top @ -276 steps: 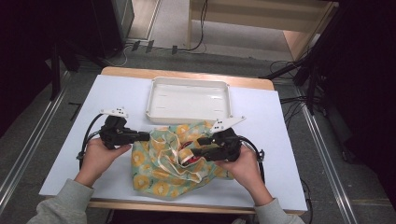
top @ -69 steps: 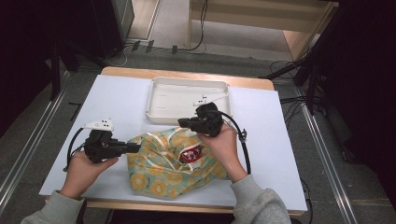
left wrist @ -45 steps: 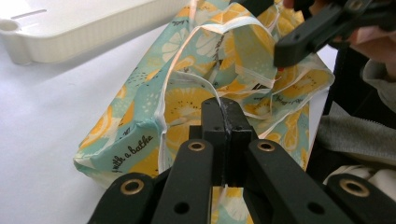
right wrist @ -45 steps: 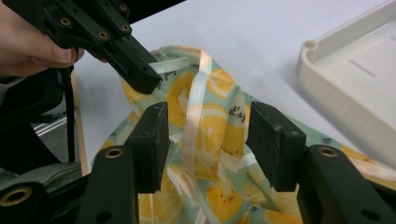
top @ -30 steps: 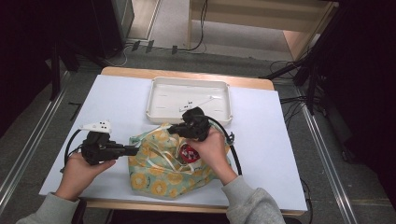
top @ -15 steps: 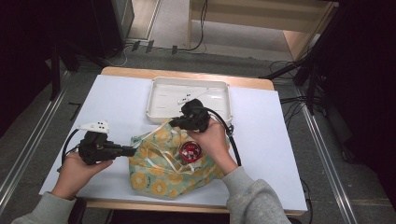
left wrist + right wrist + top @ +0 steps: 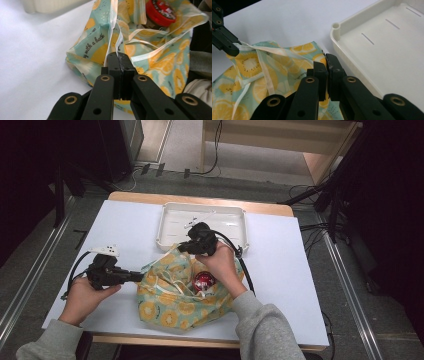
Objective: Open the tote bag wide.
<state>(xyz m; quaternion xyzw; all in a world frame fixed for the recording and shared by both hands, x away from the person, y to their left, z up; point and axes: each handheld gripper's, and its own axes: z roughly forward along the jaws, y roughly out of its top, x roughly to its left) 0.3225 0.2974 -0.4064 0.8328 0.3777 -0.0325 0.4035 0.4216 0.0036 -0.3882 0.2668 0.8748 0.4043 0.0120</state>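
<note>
Two grippers pinch a lemon-print fabric bag lying near the front edge of the white bench. Left gripper: jaws clamped on the bag's left rim and pale ribbon. Right gripper: jaws closed on the bag's far rim, just beside the white tray. A red-lidded jar lies inside the bag's mouth.

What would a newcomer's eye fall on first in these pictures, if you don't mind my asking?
Most likely the lemon-print fabric bag at the table's near edge, held open between the left gripper, shut on its left rim, and the right gripper, shut on its far rim. Next, the red-lidded jar showing inside the bag, and the empty white tray just beyond it.
</note>
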